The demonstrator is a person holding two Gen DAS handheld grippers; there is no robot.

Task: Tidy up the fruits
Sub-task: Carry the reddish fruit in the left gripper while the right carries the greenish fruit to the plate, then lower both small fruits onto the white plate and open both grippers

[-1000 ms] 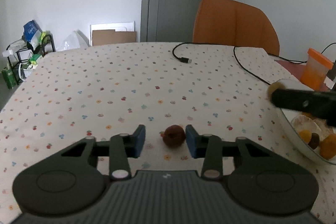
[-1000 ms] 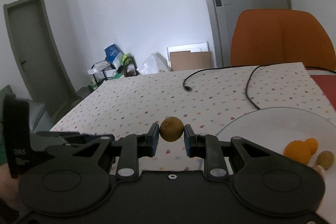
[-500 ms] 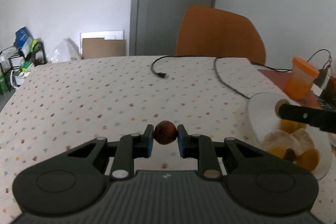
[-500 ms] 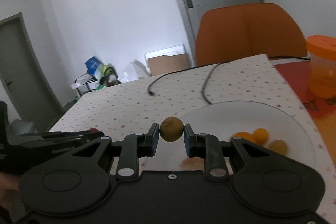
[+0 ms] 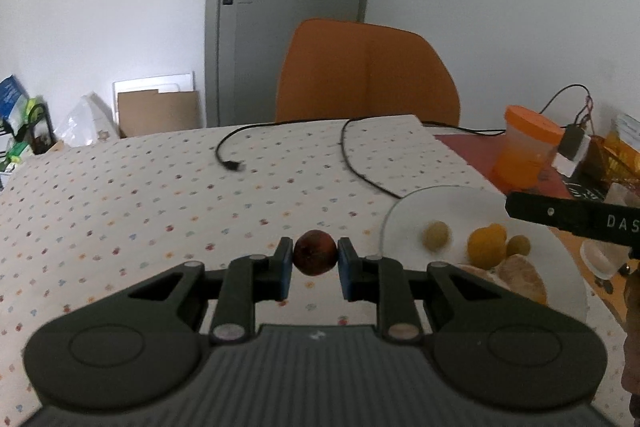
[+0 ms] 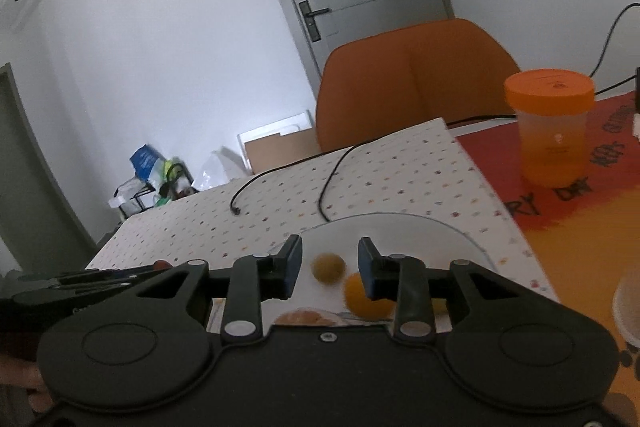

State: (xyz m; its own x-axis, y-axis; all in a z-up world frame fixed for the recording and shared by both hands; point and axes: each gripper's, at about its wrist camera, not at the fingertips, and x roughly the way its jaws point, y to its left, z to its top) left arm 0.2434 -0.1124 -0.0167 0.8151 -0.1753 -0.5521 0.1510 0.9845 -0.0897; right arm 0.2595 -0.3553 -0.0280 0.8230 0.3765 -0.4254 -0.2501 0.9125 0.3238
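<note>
Table (image 5: 160, 187) under a dotted cloth; black cable (image 5: 352, 163) trails across the far end. White plate (image 5: 452, 199) at the right edge.

Left view only: left gripper (image 5: 315, 261) pinching a dark red fruit (image 5: 315, 253) above the cloth, just left of the plate. The fruit is near round, with no clear long axis or heading.

Right view only: right gripper (image 6: 329, 263) spread wide over the plate, nothing between its fingers. A yellow-green fruit (image 6: 328, 267) sits on the plate below the gap, blurred, beside an orange fruit (image 6: 360, 301).

Orange-lidded jar (image 6: 550, 127) stands on the red mat beyond.
</note>
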